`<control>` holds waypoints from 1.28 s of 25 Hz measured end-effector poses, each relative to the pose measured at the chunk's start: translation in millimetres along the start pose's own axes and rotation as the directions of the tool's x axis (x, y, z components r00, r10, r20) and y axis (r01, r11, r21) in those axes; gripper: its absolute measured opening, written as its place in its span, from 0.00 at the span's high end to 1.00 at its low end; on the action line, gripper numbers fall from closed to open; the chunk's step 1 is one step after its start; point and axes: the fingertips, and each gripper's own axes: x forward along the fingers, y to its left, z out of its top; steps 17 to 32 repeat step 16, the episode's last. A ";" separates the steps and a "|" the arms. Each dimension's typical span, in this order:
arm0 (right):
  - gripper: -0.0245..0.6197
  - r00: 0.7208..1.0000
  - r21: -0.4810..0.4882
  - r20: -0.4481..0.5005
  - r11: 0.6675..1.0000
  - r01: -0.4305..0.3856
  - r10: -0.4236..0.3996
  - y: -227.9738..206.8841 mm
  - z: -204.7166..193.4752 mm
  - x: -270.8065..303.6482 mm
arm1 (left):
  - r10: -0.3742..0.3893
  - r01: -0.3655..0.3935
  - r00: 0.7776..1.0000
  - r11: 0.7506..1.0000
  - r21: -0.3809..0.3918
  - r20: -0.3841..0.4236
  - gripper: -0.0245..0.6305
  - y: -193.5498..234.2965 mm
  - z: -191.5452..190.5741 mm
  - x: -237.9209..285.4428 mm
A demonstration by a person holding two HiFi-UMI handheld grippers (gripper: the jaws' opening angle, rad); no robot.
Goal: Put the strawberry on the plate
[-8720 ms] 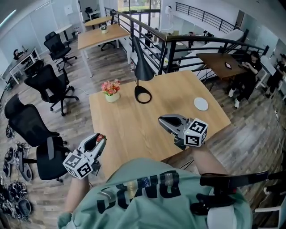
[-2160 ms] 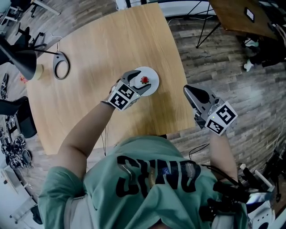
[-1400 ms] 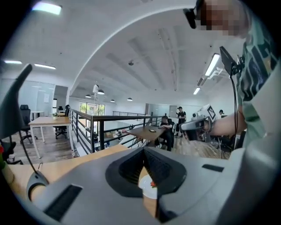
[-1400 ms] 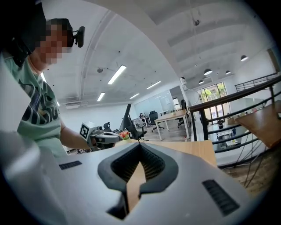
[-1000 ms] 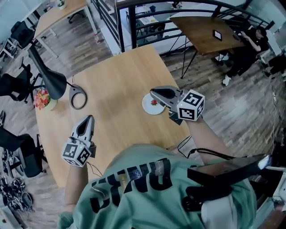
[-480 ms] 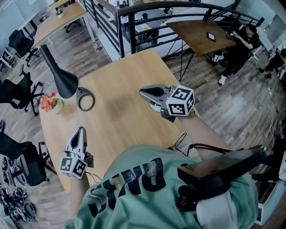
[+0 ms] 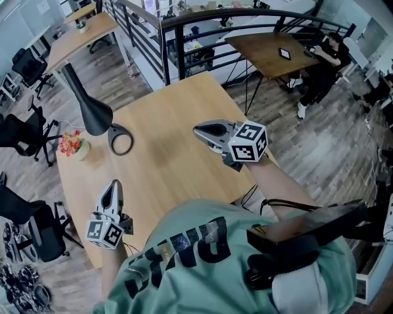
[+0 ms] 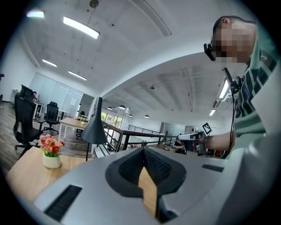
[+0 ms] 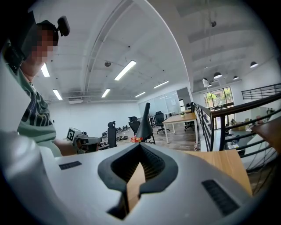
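Observation:
In the head view my right gripper (image 7: 197,130) hovers over the right side of the wooden table (image 7: 166,98), jaws shut and empty. The plate and the strawberry do not show in any view now; the right gripper covers the spot where they last showed. My left gripper (image 7: 114,183) is low at the table's near left edge, shut with nothing in it. The left gripper view looks along its closed jaws (image 8: 143,149) towards the right gripper (image 8: 191,137). In the right gripper view the closed jaws (image 9: 140,146) point across the table at the left gripper (image 9: 81,142).
A black desk lamp (image 7: 91,105) with a ring base (image 7: 121,143) stands at the back left, next to a pot of flowers (image 7: 73,146). Behind the table runs a black railing (image 7: 202,18). Office chairs (image 7: 15,132) stand left; a person (image 7: 325,52) sits far right.
The plate with the strawberry showed beside the right gripper a second ago and is now covered by it. The left gripper has drifted towards the near left edge. Both stay shut.

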 end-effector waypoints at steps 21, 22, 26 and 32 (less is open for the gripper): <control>0.95 0.997 -0.015 0.033 0.997 0.071 -0.071 29.0 2.0 -31.3 | -0.099 0.099 0.995 0.995 0.007 0.013 0.96 -15.6 -0.8 -13.2; 0.95 0.997 -0.015 0.033 0.997 0.071 -0.071 29.0 2.0 -31.3 | -0.099 0.099 0.995 0.995 0.007 0.013 0.96 -15.6 -0.8 -13.2; 0.95 0.997 -0.015 0.033 0.997 0.071 -0.071 29.0 2.0 -31.3 | -0.099 0.099 0.995 0.995 0.007 0.013 0.96 -15.6 -0.8 -13.2; 0.95 0.997 -0.015 0.033 0.997 0.071 -0.071 29.0 2.0 -31.3 | -0.099 0.099 0.995 0.995 0.007 0.013 0.96 -15.6 -0.8 -13.2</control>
